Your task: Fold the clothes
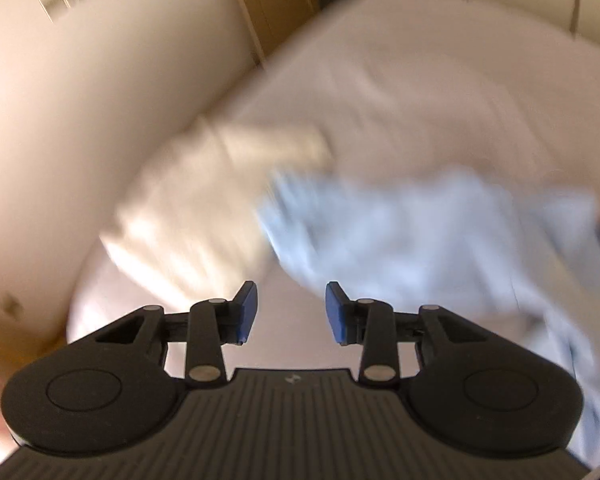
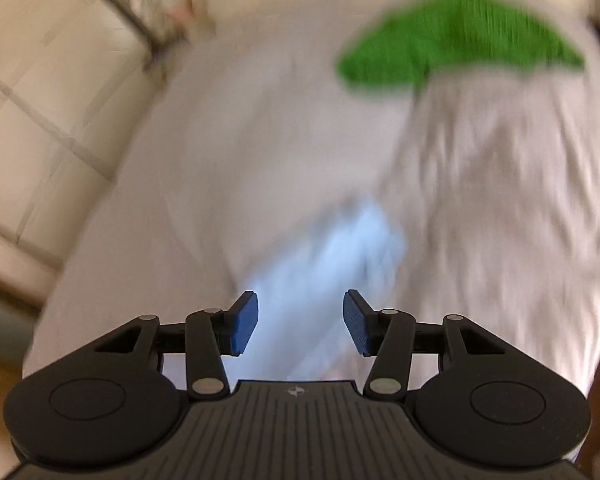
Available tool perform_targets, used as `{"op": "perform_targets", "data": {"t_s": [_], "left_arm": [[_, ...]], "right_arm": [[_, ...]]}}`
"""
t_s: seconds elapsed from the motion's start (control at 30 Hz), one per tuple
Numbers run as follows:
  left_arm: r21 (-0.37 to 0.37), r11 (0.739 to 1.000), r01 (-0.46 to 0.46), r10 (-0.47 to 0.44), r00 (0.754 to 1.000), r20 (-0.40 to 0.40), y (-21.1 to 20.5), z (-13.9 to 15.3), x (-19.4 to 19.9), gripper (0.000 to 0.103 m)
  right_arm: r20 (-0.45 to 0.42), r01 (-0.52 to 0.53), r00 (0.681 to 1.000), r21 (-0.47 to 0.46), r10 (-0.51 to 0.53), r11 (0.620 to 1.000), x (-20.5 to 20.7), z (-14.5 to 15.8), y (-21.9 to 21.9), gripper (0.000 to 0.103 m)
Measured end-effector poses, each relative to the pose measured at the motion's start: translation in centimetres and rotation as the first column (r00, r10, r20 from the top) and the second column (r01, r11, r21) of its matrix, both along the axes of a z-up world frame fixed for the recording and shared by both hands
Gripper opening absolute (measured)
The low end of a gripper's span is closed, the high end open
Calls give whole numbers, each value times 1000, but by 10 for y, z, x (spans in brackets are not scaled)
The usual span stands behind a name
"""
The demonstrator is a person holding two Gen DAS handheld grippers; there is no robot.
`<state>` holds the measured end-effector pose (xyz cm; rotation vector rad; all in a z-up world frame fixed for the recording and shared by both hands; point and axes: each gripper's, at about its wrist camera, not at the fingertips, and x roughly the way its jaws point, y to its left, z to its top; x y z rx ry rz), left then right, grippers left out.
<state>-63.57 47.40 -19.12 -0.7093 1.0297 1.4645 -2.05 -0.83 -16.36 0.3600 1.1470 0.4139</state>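
Both views are motion-blurred. A pale blue garment (image 1: 412,232) lies crumpled on a white bed sheet (image 1: 420,80), ahead and right of my left gripper (image 1: 292,312), which is open and empty above the sheet. In the right wrist view the same pale blue garment (image 2: 332,264) stretches from between the fingers away up the bed. My right gripper (image 2: 300,322) is open, with the blue cloth lying in the gap but not pinched. A green garment (image 2: 456,44) lies at the far right of the bed.
A cream pillow (image 1: 204,200) lies at the bed's left edge beside the blue garment. A cream wall (image 1: 80,100) runs along the left. A tiled floor (image 2: 40,100) lies left of the bed, with a blurred object (image 2: 168,4) near its far corner.
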Motion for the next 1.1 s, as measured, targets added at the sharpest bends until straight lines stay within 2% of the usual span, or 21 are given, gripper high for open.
{"op": "perform_targets", "data": {"t_s": [0.07, 0.13, 0.2, 0.3, 0.4, 0.47, 0.57, 0.63, 0.7, 0.77, 0.8, 0.83, 0.87, 0.93, 0.97, 1.0, 1.1], "left_arm": [[-105, 992, 64, -56, 995, 77, -29, -31, 21, 32], [-193, 971, 143, -113, 981, 157, -58, -62, 48, 32], [-230, 946, 228, -179, 960, 217, -77, -86, 75, 32], [-207, 921, 331, -268, 922, 279, -80, -108, 107, 33], [-151, 898, 414, -358, 885, 296, -55, -126, 121, 34], [-114, 877, 467, -418, 857, 300, -39, -136, 130, 39], [-67, 827, 558, -518, 804, 293, -9, -149, 139, 50], [-57, 785, 617, -573, 757, 313, 7, -158, 147, 59], [-53, 745, 665, -610, 711, 351, 18, -165, 158, 59], [-46, 721, 691, -626, 679, 383, 24, -171, 167, 56], [-42, 714, 699, -628, 666, 403, 25, -172, 170, 43], [-37, 716, 697, -618, 658, 430, 24, -170, 171, 17], [-33, 719, 694, -607, 650, 456, 22, -168, 173, 5], [-18, 724, 690, -590, 632, 503, 18, -162, 173, 2], [5, 729, 685, -590, 624, 513, 11, -151, 168, 2], [21, 739, 673, -580, 620, 528, 3, -139, 161, 2], [70, 789, 610, -519, 602, 607, -21, -91, 121, 1]], "right_arm": [[-121, -101, 988, -44, 95, 994, -29, -38, 1, 51], [-226, -210, 956, -78, 188, 974, -62, -74, 5, 51], [-306, -357, 900, -106, 311, 928, -100, -105, 14, 51], [-379, -557, 790, -114, 482, 823, -152, -140, 29, 51], [-302, -727, 677, -133, 671, 674, -193, -152, 48, 51], [-214, -799, 601, -184, 770, 573, -213, -157, 60, 54], [-74, -842, 500, -276, 863, 464, -233, -169, 74, 61], [13, -840, 461, -314, 887, 442, -236, -178, 79, 63], [97, -835, 418, -351, 903, 424, -238, -187, 85, 65], [159, -835, 411, -330, 898, 440, -233, -188, 90, 65], [188, -835, 408, -318, 893, 448, -231, -188, 93, 65], [200, -839, 414, -295, 888, 458, -228, -186, 98, 65], [209, -842, 423, -269, 882, 468, -224, -185, 103, 64], [171, -842, 483, -180, 859, 509, -210, -180, 110, 30], [136, -834, 523, -122, 841, 538, -199, -175, 112, 20], [122, -828, 545, -80, 830, 555, -192, -165, 113, 16], [84, -802, 597, 49, 798, 596, -167, -133, 112, 14]]}}
